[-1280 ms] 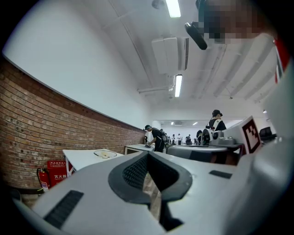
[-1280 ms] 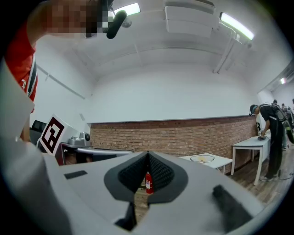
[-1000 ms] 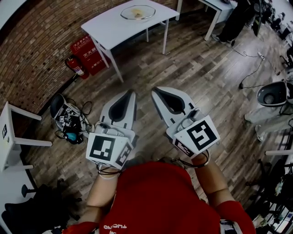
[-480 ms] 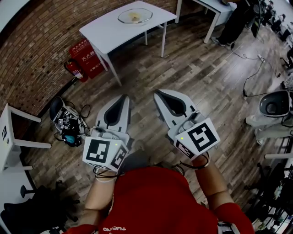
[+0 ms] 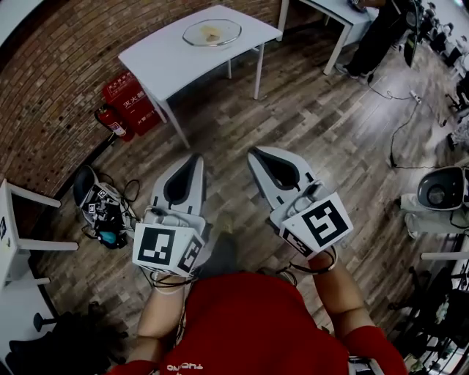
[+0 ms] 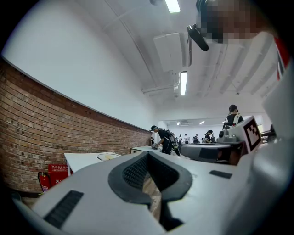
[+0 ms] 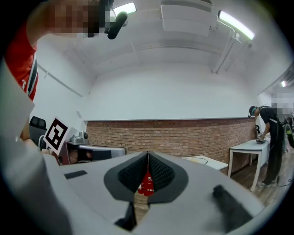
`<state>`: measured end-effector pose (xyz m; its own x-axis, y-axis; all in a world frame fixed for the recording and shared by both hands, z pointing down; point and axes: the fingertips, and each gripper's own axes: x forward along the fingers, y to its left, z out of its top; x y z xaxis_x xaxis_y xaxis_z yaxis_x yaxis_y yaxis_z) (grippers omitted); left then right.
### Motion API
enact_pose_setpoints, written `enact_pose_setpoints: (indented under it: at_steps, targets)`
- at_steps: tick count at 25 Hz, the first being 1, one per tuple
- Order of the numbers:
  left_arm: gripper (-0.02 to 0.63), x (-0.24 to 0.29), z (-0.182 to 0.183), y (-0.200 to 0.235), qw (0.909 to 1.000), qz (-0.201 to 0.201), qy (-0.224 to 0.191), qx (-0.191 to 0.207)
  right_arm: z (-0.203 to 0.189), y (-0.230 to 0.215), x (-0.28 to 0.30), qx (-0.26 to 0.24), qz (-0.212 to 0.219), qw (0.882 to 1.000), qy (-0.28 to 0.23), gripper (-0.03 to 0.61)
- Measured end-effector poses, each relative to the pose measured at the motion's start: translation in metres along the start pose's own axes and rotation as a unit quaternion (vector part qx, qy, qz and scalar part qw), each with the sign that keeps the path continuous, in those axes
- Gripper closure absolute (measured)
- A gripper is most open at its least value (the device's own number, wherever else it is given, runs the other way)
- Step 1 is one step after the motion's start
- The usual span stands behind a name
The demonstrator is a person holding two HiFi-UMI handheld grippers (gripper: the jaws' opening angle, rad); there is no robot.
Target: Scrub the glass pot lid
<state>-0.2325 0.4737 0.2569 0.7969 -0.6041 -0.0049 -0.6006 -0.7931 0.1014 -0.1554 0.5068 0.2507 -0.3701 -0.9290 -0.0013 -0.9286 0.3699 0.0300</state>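
The glass pot lid lies flat on a white table far ahead, with a yellowish thing under or on it; the lid also shows faintly in the left gripper view and the right gripper view. My left gripper and right gripper are held side by side above the wooden floor, well short of the table. Both are shut with nothing between their jaws.
A brick wall runs along the left, with a red fire extinguisher and red box at its foot. A bag with cables lies on the floor at left. Another white table and a person stand at upper right.
The view has shifted: the table with the lid sits a little lower and further left in the head view. Both grippers stay shut and side by side.
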Motion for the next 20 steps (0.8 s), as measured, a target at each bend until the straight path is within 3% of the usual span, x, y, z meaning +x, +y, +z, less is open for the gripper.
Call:
enact_pose_setpoints:
  at_steps: [20]
  targets:
    - [0.597,0.177,0.023,0.156,0.9997,-0.016,-0.016,0.013,0.007,-0.137,0.185,-0.016,-0.034,0.999,-0.008,0.549]
